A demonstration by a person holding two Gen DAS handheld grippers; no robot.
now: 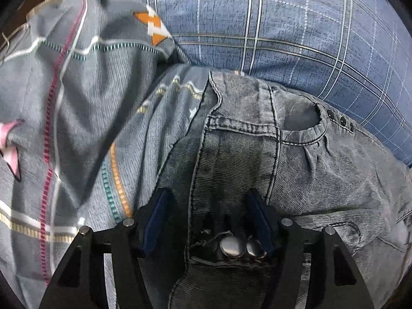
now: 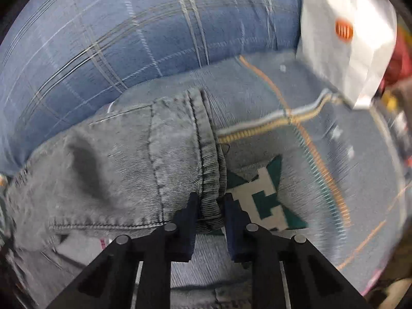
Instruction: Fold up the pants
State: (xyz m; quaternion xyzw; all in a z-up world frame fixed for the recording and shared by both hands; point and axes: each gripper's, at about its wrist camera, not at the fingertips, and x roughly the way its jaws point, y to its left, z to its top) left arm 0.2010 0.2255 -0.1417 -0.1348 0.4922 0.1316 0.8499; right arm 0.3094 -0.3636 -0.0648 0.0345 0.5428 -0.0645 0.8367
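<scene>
Fingers of the right gripper (image 2: 209,207) pinched the pants (image 2: 123,159) hem to lift it; the left gripper (image 1: 209,207) stood released astride the waistband.

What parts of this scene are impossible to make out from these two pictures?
- Left wrist view: the jeans run off the bottom and right edges; the left gripper hides the waistband beside the metal buttons.
- Right wrist view: the right side is motion-blurred; the clutter behind the white bag is unreadable.
- Right wrist view: the right gripper covers part of the bunched hem it pinches.
</scene>
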